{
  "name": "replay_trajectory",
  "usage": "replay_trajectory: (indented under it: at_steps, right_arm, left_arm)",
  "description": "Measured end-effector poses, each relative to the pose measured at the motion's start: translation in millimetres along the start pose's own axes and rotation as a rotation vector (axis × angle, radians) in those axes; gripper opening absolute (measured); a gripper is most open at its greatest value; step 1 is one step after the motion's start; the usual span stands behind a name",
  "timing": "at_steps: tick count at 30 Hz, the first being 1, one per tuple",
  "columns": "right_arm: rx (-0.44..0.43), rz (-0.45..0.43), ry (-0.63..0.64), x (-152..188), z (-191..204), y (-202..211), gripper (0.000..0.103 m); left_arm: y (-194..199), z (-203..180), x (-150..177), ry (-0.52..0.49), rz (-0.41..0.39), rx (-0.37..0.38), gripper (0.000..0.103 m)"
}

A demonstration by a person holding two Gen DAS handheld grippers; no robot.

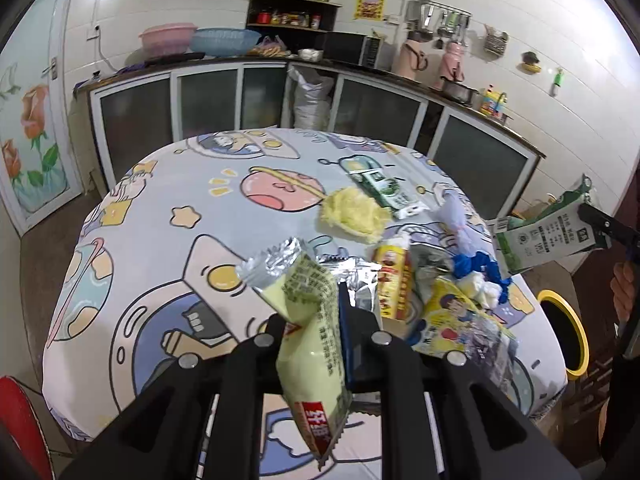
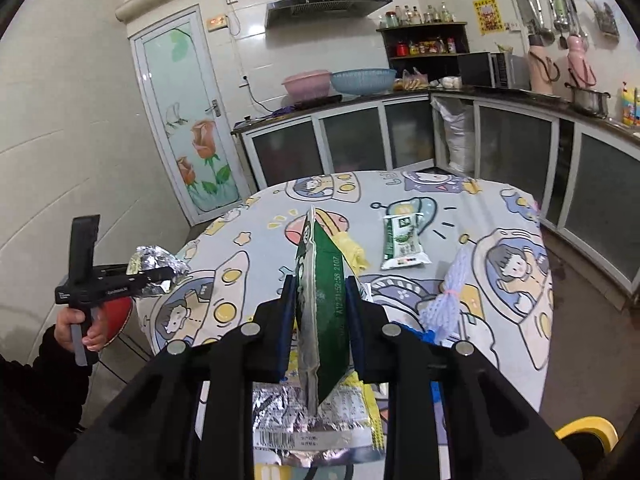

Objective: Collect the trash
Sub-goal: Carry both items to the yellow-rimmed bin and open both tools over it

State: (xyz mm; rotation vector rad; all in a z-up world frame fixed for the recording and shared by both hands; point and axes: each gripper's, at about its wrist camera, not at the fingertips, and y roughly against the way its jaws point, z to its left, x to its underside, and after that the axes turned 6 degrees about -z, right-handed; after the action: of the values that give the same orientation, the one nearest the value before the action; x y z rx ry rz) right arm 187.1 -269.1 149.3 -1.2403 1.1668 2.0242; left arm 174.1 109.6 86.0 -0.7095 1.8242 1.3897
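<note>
Tools (image 1: 316, 320) (image 2: 320, 300) grip yellow wrapper (image 1: 312, 344); green pouch (image 2: 320, 320).

Left of the yellow crumpled wrapper (image 1: 352, 216), the table (image 1: 160, 240) lies bare and open to a gripper. Right of it, a green pouch (image 1: 384, 190), white netting (image 1: 456, 216), blue scraps (image 1: 478, 266) and packets crowd the cloth.
</note>
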Motion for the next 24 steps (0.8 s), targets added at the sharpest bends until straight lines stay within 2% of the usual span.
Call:
replay_trajectory:
  at_steps: [7,14,19,24]
  right_arm:
    - [0.043,-0.05,-0.035,6,-17,44,0.023]
    - [0.173,-0.093,-0.057,18,-46,106,0.023]
    - [0.274,-0.127,-0.094,31,-71,154,0.023]
    - [0.389,-0.161,-0.144,52,-101,198,0.023]
  left_arm:
    - [-3,-56,-6,-0.086,0.004,0.101,0.013]
    - [-16,-130,-13,-0.173,0.0,0.248,0.013]
    - [-29,-196,-19,-0.246,-0.012,0.362,0.014]
    - [-46,-272,-17,-0.322,0.007,0.479,0.014]
